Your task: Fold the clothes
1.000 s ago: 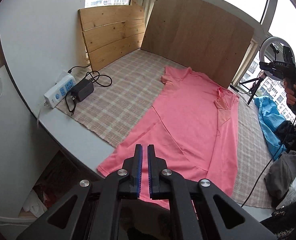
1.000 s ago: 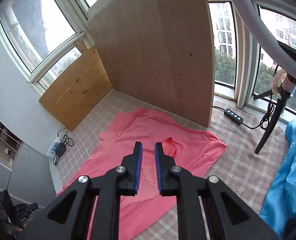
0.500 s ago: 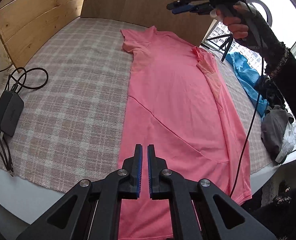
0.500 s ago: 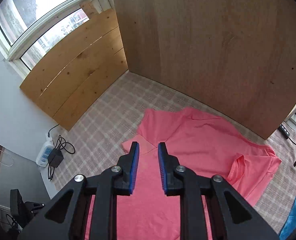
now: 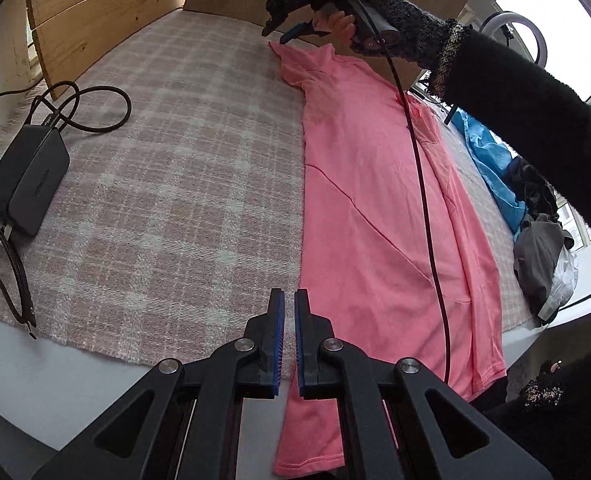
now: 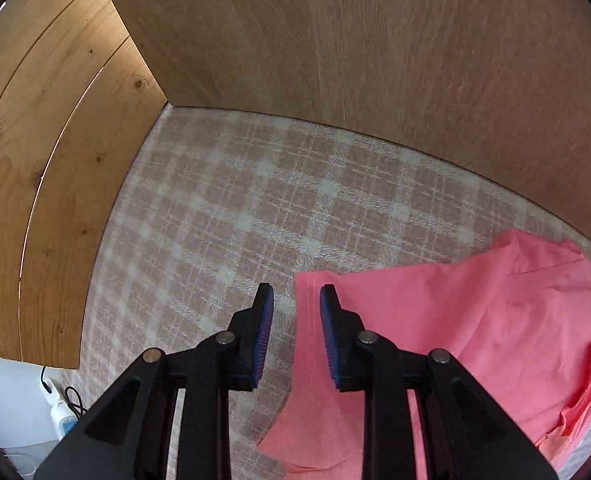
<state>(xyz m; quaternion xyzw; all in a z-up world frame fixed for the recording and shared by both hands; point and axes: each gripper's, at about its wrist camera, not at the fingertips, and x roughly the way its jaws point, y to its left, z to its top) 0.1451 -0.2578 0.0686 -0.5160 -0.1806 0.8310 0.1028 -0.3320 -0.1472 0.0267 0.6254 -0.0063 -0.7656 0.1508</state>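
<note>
A long pink garment (image 5: pixel 379 200) lies flat and partly folded lengthwise on a plaid cloth (image 5: pixel 175 168), its hem hanging over the near table edge. My left gripper (image 5: pixel 288 298) is nearly shut and empty, above the garment's left edge near the hem. My right gripper (image 6: pixel 295 294) is open a little and empty, just above the corner of the pink sleeve (image 6: pixel 309 292) at the far end. In the left wrist view the right gripper (image 5: pixel 291 28) shows at the far sleeve, held by a dark-sleeved arm.
A black power adapter (image 5: pixel 25 180) with cables and a white power strip (image 6: pixel 61 418) lie at the left. Wooden boards (image 6: pixel 335 40) wall the back and left. Blue and dark clothes (image 5: pixel 495 160) are piled at the right. A black cable (image 5: pixel 423 200) hangs across the garment.
Both grippers have come down closer to the garment. The right gripper moved to the far left sleeve and opened a little; the left moved to the near left edge.
</note>
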